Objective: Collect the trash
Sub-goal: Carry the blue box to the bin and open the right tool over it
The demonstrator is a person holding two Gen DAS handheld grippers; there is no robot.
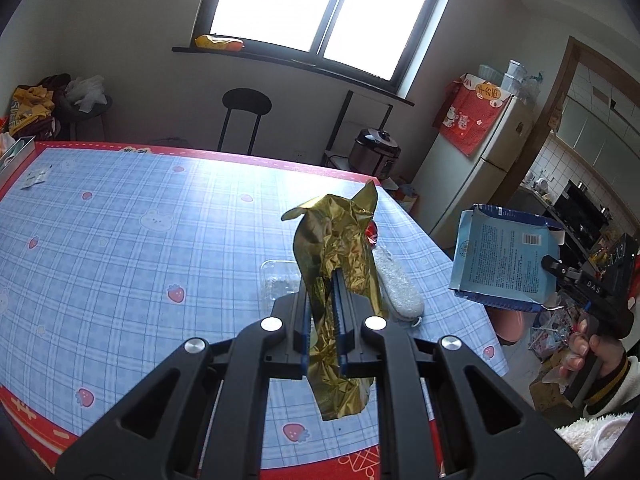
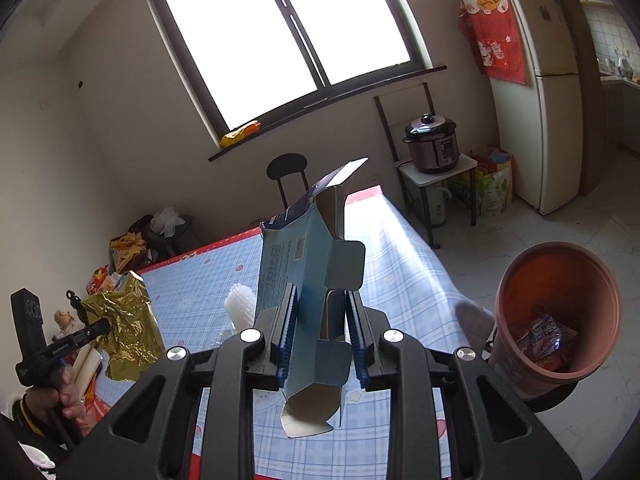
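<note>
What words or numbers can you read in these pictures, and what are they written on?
"DAS": on the right gripper, seen from the left wrist camera.
Blue box held in the right gripper: small print and a barcode, too small to read.
Red cloth on the fridge: large characters, too blurred to read.
Left gripper: a small white label, too blurred to read.
Gold wrapper: no text visible.

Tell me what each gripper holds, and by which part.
The left gripper is shut on the gold wrapper, pinching its lower middle. The right gripper is shut on the blue box, clamping its lower half across the sides.
</note>
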